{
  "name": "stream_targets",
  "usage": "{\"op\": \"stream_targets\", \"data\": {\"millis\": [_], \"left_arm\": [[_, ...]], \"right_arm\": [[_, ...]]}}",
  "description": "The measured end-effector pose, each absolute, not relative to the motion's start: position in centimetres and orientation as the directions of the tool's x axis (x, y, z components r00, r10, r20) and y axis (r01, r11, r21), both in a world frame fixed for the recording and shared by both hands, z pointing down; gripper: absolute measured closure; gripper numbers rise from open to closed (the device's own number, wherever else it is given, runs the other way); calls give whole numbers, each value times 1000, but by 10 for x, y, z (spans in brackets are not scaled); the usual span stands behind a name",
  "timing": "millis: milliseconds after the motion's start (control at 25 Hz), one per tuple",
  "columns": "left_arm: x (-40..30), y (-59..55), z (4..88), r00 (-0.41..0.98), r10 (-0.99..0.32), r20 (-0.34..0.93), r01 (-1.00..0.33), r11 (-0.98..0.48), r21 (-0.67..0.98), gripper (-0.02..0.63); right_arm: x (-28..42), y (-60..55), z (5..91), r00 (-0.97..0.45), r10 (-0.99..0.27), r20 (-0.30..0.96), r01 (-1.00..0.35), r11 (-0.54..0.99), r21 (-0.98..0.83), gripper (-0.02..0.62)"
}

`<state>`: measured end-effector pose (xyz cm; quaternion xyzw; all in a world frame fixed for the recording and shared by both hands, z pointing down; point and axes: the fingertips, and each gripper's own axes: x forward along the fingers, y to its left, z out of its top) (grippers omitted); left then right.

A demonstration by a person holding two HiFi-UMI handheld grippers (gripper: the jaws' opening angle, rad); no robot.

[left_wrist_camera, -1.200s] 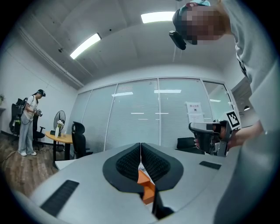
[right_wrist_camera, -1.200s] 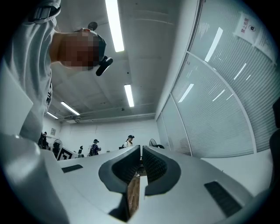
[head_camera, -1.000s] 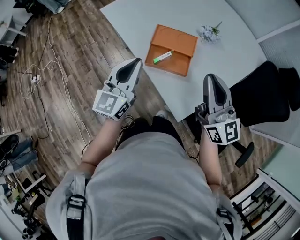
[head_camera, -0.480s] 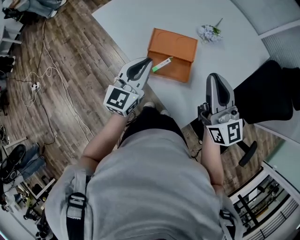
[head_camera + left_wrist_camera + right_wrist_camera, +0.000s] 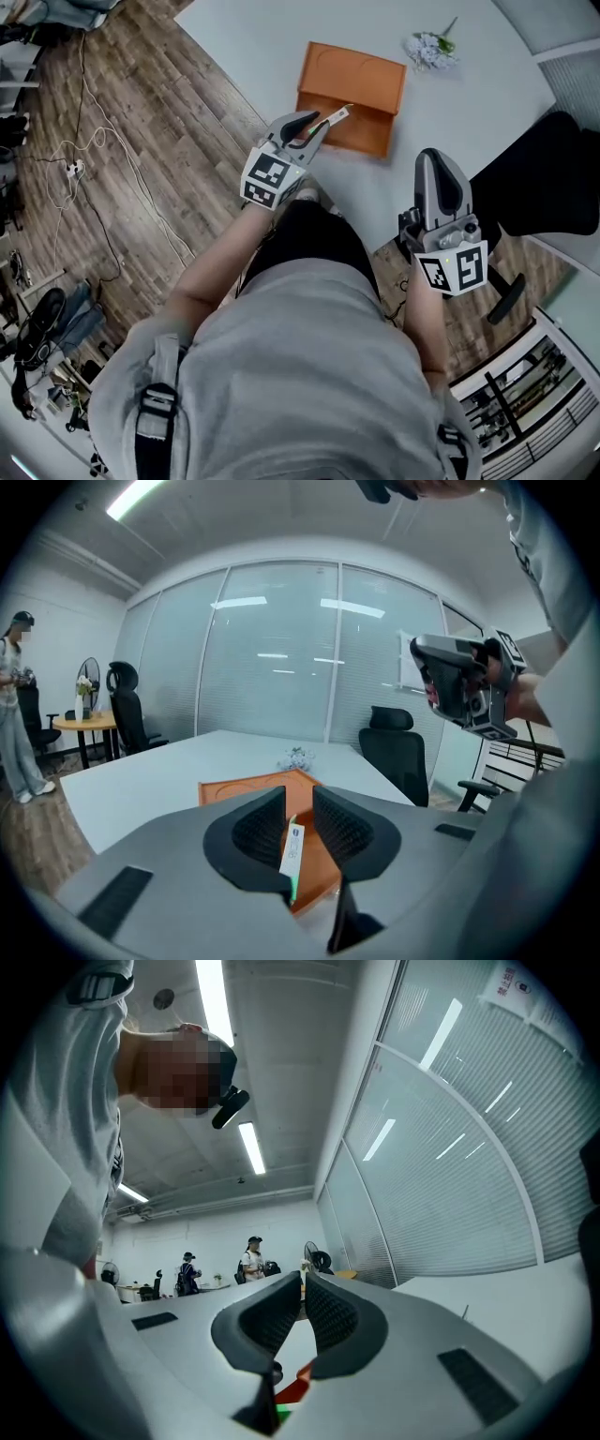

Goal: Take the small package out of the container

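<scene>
An orange container [image 5: 361,70] lies on the white table [image 5: 272,37]. A small white and green package [image 5: 334,116] rests in it near its front edge. My left gripper [image 5: 317,127] reaches over that edge, right at the package. In the left gripper view its jaws are opening, and the package [image 5: 292,844] shows in the gap between the left gripper's [image 5: 298,801] pads, which do not press on it. The container [image 5: 234,791] lies just beyond. My right gripper [image 5: 434,157] hangs off the table's near edge, shut and empty; its [image 5: 303,1283] tips meet.
A small bunch of flowers [image 5: 430,47] lies on the table behind the container. A black office chair [image 5: 553,178] stands at the right. Cables [image 5: 84,159] run over the wooden floor at the left. A person [image 5: 14,714] stands far off by a round table.
My left gripper has moved forward from beside the table to the container's front edge, over the package, and its jaws have parted. The right gripper has hardly moved.
</scene>
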<state>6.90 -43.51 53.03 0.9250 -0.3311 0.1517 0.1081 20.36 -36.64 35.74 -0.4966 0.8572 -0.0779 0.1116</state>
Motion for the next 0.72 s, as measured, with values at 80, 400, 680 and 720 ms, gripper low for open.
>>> {"op": "stream_targets", "data": {"millis": [80,400,680,720], "left_arm": [[76,-441,554,724,-550,416,-635,-767,92,487],[84,-451,629,641,-458,616,-600,-800,29,448],[86,-450,648,579,-417,701,-547,-836,-46,492],[86,-449,650,575,-412,707,-538,-841,-53,499]], "right_arm": [[204,-372,364,-485,-868,-105,-833,495,-245,545],[209,-377,379,-469,-879,-90,-839,475,-267,545],[212,-376,383,-459,-884,-83,-844,464,-270,545],[212,-374,384,-458,-885,-84,-845,462,-269,545]]}}
